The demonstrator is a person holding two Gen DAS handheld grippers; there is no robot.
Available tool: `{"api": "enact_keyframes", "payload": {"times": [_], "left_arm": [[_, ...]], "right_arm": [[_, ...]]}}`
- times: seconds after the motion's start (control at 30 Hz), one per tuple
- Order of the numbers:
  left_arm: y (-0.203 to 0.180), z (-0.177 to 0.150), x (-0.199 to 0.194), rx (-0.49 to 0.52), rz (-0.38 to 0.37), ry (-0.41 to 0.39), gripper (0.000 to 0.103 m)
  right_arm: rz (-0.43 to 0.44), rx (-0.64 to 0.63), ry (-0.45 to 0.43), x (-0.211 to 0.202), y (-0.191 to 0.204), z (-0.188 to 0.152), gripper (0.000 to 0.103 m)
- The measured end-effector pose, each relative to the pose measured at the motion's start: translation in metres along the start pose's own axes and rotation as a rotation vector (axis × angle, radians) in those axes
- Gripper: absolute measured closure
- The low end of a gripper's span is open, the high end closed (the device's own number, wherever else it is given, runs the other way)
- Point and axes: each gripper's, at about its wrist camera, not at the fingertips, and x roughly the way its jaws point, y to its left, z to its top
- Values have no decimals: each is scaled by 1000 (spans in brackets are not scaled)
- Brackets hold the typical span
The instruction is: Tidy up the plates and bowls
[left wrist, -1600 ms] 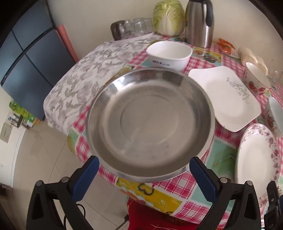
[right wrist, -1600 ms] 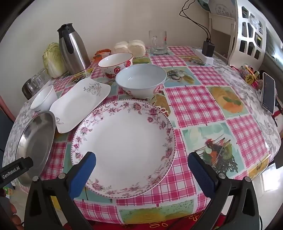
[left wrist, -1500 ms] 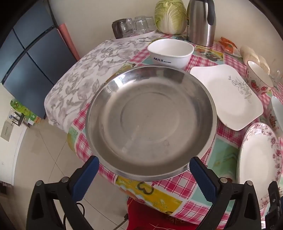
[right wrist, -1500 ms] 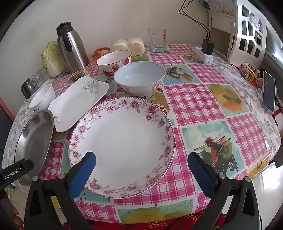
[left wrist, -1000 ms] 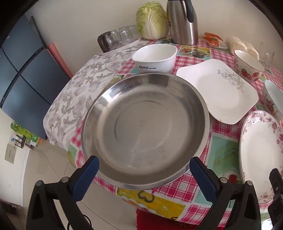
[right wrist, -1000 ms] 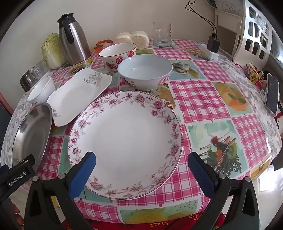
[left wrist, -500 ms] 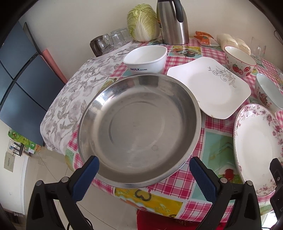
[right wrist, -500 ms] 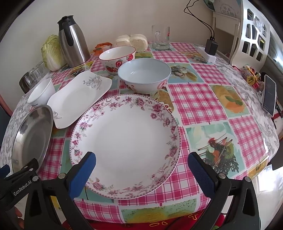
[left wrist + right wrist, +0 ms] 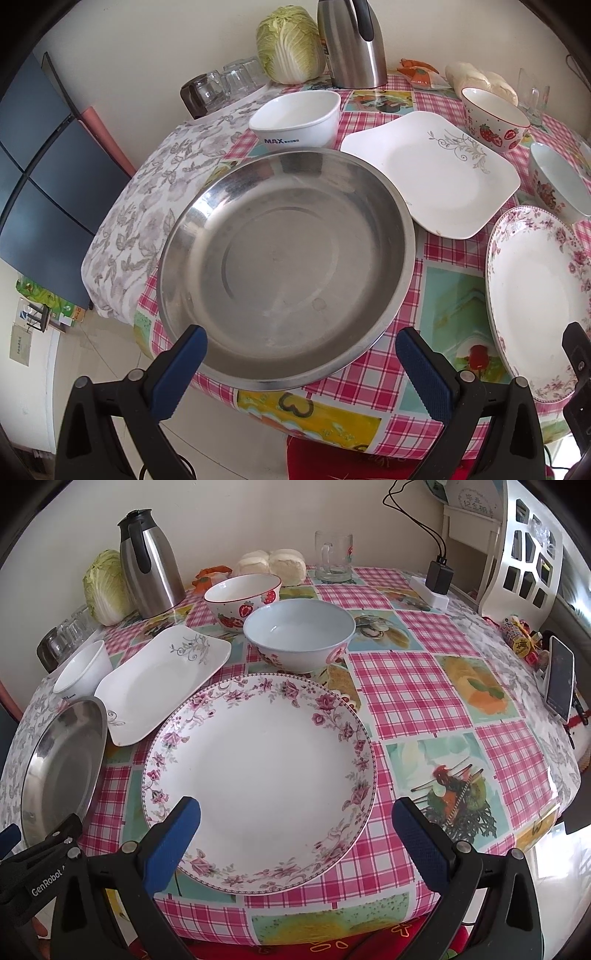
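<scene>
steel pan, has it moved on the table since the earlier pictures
No. The steel pan keeps its place beside the square white plate; only the camera view shifted.

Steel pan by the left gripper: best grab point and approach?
Pinch the near rim of the steel pan, coming from the table edge where the left gripper already hovers open. The thin, flared lip there appears to overhang the table slightly, so one finger can probably slip under. The far rim is crowded by the white bowl and square plate.
</scene>
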Motion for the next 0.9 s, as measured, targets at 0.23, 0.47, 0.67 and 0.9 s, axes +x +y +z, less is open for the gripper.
{"api": "enact_keyframes", "payload": {"times": [0.23,0.47,0.67,0.9], "left_arm": [[-3,1,2,10,3,3,0],[-5,1,2,15,5,2,0],[-7,1,3,18,6,2,0],[-7,1,3,18,7,3,0]], "right_arm": [[-5,-2,4,1,0,0,0],[-7,-4,4,1,0,-1,0],[-9,-5,5,1,1,-1,0],[-10,-7,6,1,1,-1,0]]}}
